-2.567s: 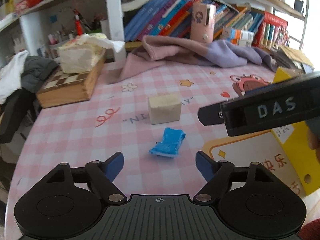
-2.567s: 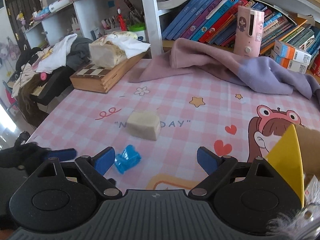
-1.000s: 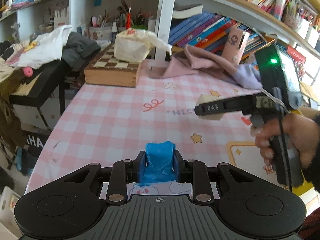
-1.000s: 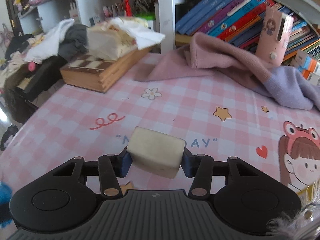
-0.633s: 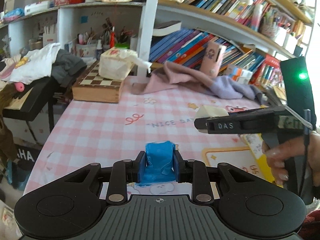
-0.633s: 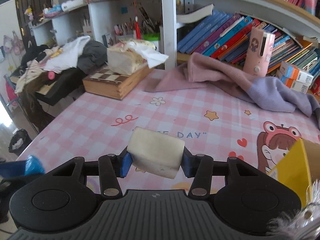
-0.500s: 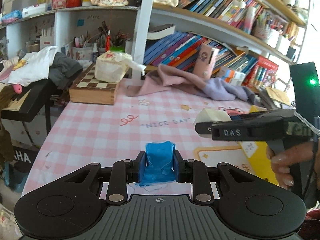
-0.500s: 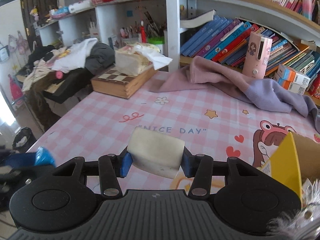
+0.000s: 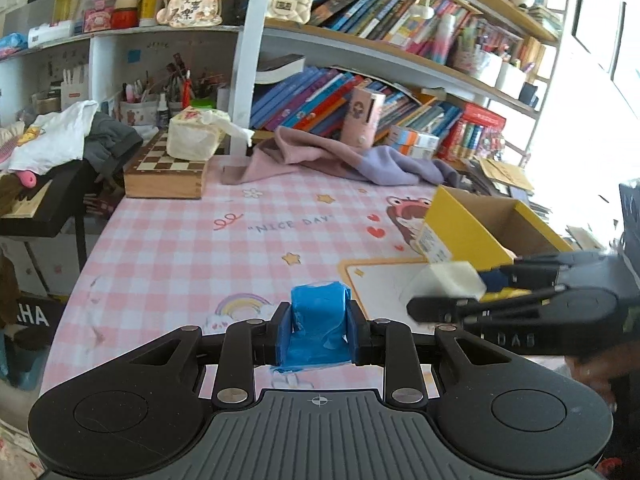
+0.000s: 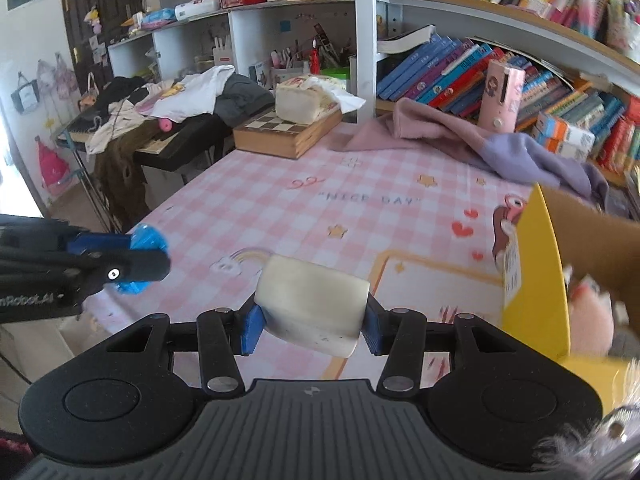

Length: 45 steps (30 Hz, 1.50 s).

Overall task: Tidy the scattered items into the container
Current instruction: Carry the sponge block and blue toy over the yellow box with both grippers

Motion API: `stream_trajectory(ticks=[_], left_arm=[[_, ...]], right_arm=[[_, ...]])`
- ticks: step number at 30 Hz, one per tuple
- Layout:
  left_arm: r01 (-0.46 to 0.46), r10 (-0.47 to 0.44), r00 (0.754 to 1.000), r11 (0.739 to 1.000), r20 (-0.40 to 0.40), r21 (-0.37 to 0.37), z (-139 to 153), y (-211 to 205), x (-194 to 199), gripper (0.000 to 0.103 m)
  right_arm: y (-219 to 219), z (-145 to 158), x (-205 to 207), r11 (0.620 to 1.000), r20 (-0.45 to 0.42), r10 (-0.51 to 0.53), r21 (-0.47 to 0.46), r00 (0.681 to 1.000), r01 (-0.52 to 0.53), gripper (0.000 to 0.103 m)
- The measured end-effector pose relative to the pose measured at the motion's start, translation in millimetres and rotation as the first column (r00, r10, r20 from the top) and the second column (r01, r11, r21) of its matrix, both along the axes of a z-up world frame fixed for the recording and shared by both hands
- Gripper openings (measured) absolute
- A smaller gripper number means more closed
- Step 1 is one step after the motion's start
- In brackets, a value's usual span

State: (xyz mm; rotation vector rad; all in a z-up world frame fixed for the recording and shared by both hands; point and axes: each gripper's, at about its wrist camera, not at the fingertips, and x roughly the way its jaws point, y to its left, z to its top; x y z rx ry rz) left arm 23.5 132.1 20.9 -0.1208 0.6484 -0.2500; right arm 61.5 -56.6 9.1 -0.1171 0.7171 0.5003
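Tablecloth: pink check cloth is showing the print "NICE DAY" in both views.
Yellow box: open carton is sitting at the table's right side, white label on its near wall, print too small to read; only the right wrist view is showing a pink soft toy inside it.
Right gripper: jaws are clamping the cream block by its two ends; "DAS" is reading faintly on its side in the left wrist view.
Left gripper: jaws are pinching the blue wad; partial lettering "nRobot.AI" is showing on its body only in the right wrist view.
Cream block: it is hanging above the cloth, just beside the box, long axis running across from jaw to jaw.
Blue wad: crumpled lump is standing taller than wide, held clear of the table.
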Motion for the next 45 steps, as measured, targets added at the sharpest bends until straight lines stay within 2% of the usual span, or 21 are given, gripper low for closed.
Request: stream_trajectory(ticks=[8,17,24,33,45], left_arm=[[0.076,-0.077,0.996,0.997,-0.038,-0.025,-10,-8,-42,0.026],[0.193,-0.196,0.979,0.98,-0.063,-0.05,-17,-30,-56,0.026],[0.306,-0.309,0.949,0.951,-0.071,-0.05,-21,-57,-64,0.026],[0.396,-0.399,0.914,0.917,-0.071,-0.051,-21,-86,-64,0.026],[0.533,-0.536,0.84,0.844,-0.078,-0.064,-23,-136,-52,0.026]], right_arm=[[-5,-9,-64,0.997,-0.004,-0.071,-0.011,0.997,0.071,0.046],[-30,-13,-107,0.982,-0.032,-0.186,-0.035,0.982,0.185,0.046],[-56,-15,-131,0.957,-0.049,-0.288,-0.036,0.956,0.287,0.046],[-85,-16,-150,0.919,-0.065,-0.395,-0.02,0.917,0.394,0.046],[-130,-15,-163,0.851,-0.08,-0.526,-0.031,0.847,0.525,0.046]])
